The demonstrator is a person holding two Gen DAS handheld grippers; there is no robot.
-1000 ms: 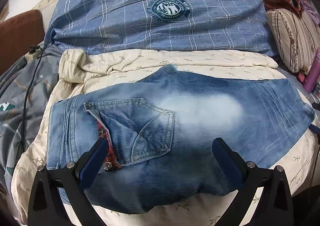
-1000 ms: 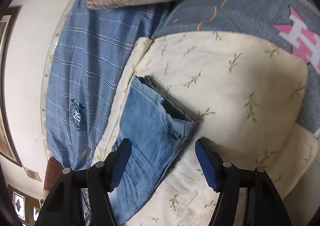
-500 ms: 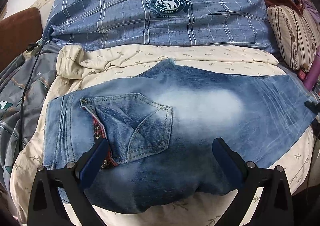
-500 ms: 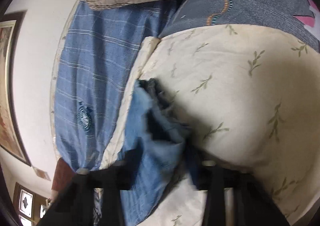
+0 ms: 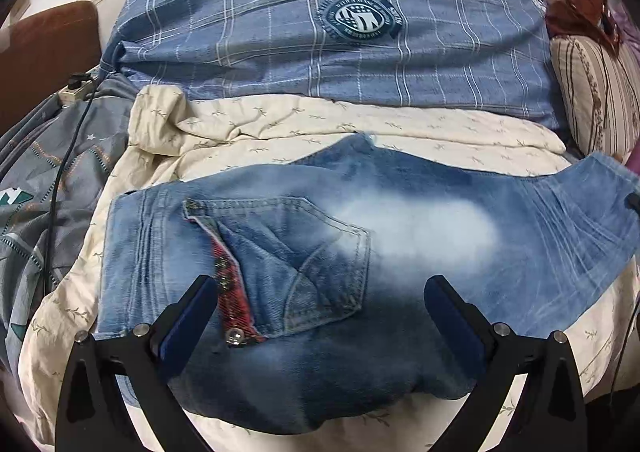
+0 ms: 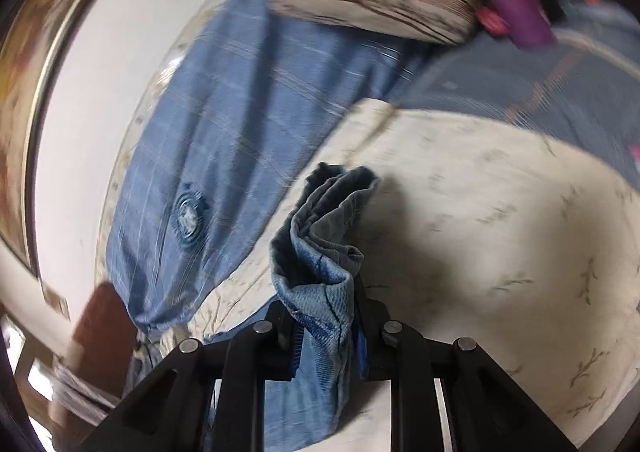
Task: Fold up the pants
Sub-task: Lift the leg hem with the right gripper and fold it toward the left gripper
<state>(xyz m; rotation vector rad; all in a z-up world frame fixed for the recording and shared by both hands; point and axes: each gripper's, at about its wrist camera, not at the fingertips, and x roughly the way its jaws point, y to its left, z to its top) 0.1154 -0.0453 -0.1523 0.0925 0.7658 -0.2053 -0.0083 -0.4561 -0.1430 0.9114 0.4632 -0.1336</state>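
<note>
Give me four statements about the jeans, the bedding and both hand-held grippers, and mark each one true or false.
1. The right hand-held gripper is clamped on the jeans' leg end. True.
2. The left hand-held gripper pinches the back pocket. False: its jaws stand wide open over the jeans.
3. The jeans lie on a cream leaf-print blanket. True.
4. The plaid pillow is red. False: it is blue.

Left gripper [image 5: 320,316] black frame, silver screws, blue pads; right gripper [image 6: 327,348] same black-and-blue build
</note>
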